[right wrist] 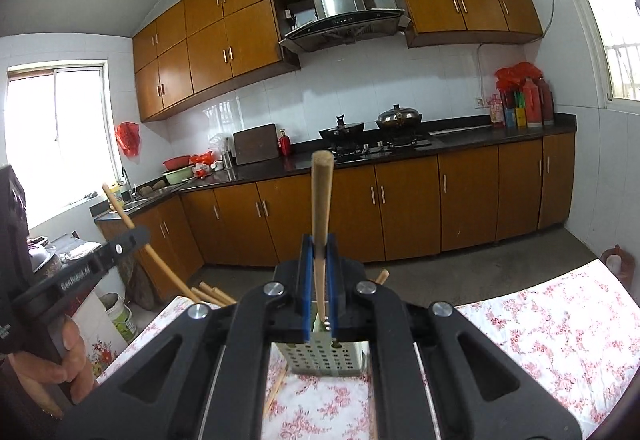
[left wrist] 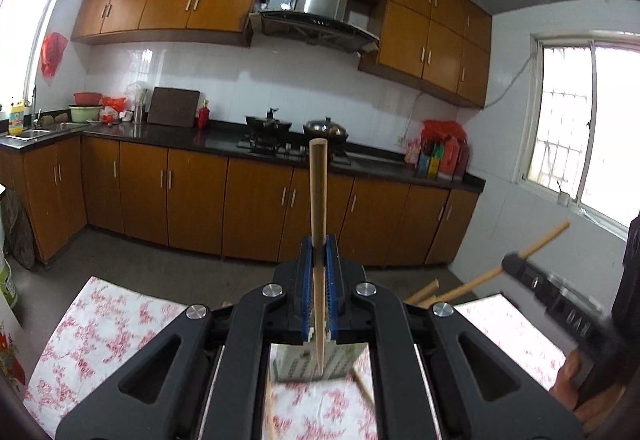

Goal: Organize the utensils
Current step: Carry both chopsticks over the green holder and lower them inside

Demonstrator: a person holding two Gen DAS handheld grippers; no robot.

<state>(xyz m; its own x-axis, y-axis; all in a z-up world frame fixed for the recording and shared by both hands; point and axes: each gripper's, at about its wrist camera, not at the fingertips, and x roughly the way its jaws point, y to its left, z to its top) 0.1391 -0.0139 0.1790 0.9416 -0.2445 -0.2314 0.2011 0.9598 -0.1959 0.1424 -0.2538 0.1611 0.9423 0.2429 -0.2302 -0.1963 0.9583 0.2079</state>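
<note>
Left gripper [left wrist: 319,252]: jaws closed on one wooden chopstick [left wrist: 318,199], which rises steeply between the blue pads [left wrist: 307,280], its blunt end uppermost against the view of the kitchen counter [left wrist: 224,137].

Right gripper [right wrist: 319,252]: jaws likewise clamped on a second chopstick [right wrist: 321,195], rounded end up, lower end running down between the pads.

Below both grippers stands a perforated metal utensil holder [right wrist: 324,358] on a table with a red floral cloth [right wrist: 540,324]. Several further chopsticks [right wrist: 212,294] project upward beyond the gripper body in the right wrist view; whether they sit in the holder cannot be determined. Another chopstick [right wrist: 276,390] lies on the cloth beside the holder.

A hand [right wrist: 60,360] grips the left tool's handle at the left edge of the right wrist view.
</note>
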